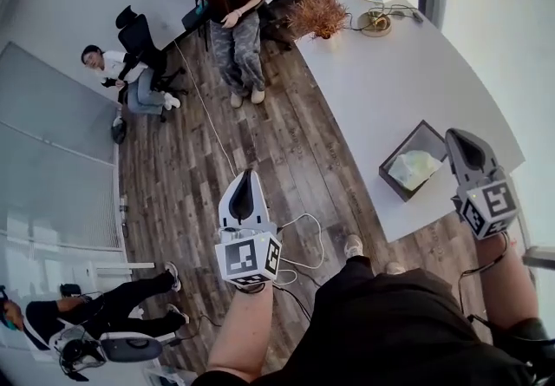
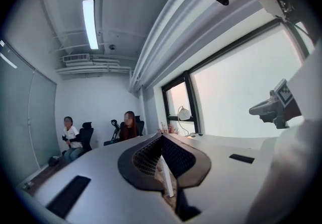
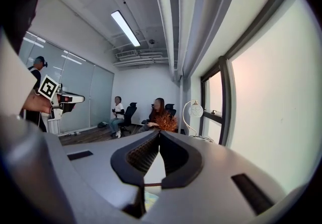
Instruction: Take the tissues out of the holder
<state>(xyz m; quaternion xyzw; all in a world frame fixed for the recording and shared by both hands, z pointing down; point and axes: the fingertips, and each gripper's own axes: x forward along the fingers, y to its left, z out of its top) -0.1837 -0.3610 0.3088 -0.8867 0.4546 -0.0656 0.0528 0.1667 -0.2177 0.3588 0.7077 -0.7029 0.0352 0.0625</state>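
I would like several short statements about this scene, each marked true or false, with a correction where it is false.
1. The dark square holder stands near the edge of the white table. True.
2. The holder is empty. False: pale crumpled tissues lie in it.
3. The right gripper holds a tissue. False: its jaws are together with nothing between them.
4. The left gripper is over the wooden plank floor, apart from the table. True.
5. The dried brown plant stands on the floor. False: it stands on the table.
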